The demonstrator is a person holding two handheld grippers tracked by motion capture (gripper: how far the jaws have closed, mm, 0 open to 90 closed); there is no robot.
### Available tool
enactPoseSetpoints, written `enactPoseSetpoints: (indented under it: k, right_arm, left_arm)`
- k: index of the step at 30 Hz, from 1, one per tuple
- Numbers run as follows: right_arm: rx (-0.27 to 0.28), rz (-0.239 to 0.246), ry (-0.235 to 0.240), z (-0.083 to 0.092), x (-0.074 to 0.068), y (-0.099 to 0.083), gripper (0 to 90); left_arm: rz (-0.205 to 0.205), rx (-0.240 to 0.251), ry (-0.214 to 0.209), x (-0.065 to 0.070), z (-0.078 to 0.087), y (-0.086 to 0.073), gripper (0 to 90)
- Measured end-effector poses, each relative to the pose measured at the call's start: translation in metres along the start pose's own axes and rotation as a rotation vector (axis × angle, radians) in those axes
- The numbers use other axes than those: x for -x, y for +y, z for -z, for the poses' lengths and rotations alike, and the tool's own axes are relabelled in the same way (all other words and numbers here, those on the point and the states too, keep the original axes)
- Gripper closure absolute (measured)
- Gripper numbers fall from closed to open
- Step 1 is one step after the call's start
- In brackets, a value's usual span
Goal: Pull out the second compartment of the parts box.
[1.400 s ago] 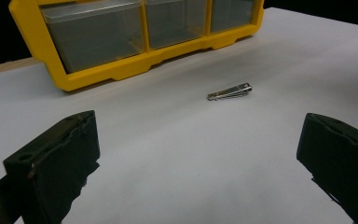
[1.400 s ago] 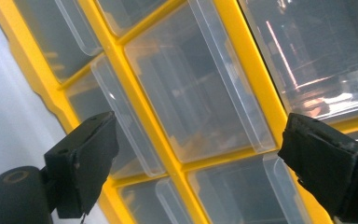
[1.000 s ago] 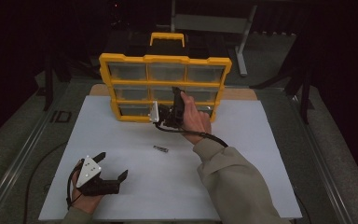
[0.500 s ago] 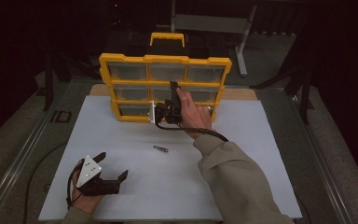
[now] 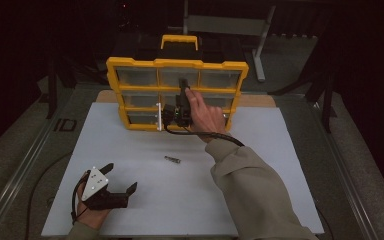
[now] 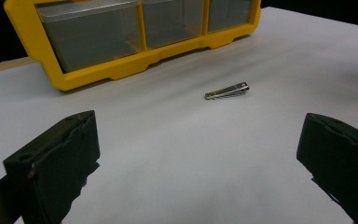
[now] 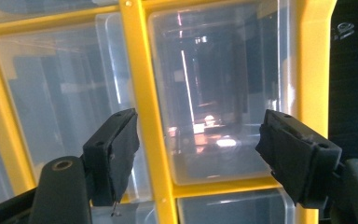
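Right tongs [image 5: 179, 100] at a yellow drawer cabinet [image 5: 125, 67] standing on the white worktop [image 5: 280, 165].
Their jaws, just closing, stand spread around a clear drawer [image 7: 223, 93], not pinching. Left tongs [image 5: 115, 180] rest spread near a metal clip [image 5: 172, 159].

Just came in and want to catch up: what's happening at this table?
A person works with a gripper in each hand. The right gripper is up against the front of the yellow drawer organizer, its jaws just closing around a clear drawer but not yet pressing on it. The left gripper rests open on the white table. A small metal clip lies on the table between them.
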State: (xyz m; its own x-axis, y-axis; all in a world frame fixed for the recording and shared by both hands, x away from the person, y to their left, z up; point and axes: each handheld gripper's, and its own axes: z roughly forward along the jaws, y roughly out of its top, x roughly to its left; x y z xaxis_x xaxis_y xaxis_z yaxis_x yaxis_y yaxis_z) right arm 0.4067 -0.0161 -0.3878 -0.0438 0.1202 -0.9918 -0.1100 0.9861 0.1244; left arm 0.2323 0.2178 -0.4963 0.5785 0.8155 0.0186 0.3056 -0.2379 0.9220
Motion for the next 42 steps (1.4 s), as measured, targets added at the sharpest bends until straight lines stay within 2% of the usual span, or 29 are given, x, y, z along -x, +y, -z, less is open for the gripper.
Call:
enactPoseSetpoints:
  k: [1,9,14,19,21,22,23,26,29,35,42]
  right_arm:
    - [0.0,0.0,0.0,0.0,0.0,0.0,27.5]
    - [0.012,0.012,-0.091,-0.004,0.016,0.004,33.5]
    - [0.001,0.019,-0.112,-0.007,0.022,0.005,37.3]
    - [-0.012,0.037,-0.154,-0.014,0.029,0.002,44.5]
    - [-0.013,0.041,-0.162,-0.015,0.03,0.001,44.5]
    - [-0.012,0.048,-0.18,-0.016,0.032,0.0,49.7]
    - [-0.01,0.053,-0.186,-0.017,0.031,0.0,49.8]
    - [-0.015,0.07,-0.188,-0.018,0.031,0.0,50.9]
    - [-0.014,0.093,-0.216,-0.018,0.031,0.0,54.2]
    - [-0.025,0.092,-0.242,-0.018,0.032,-0.001,55.3]
    - [-0.023,0.1,-0.244,-0.018,0.032,-0.001,57.5]
  left_arm:
    - [0.0,0.0,0.0,0.0,0.0,0.0,0.0]
    - [0.001,0.002,0.001,0.0,0.0,0.0,0.0]
    - [0.002,0.002,0.001,0.0,0.0,0.0,0.0]
    - [-0.004,0.001,0.002,0.0,0.0,0.0,0.0]
    - [-0.004,0.001,0.002,0.0,0.0,0.0,0.0]
    - [-0.002,0.0,0.001,0.001,0.0,0.0,0.0]
    - [-0.003,0.0,0.001,0.001,0.0,0.0,0.0]
    - [-0.003,-0.001,0.001,0.001,0.0,0.0,0.0]
    - [-0.002,0.0,0.001,0.001,0.0,0.0,0.0]
    - [-0.004,-0.001,0.001,0.001,0.0,0.0,0.0]
    - [-0.005,-0.004,0.0,0.001,0.0,0.0,0.0]
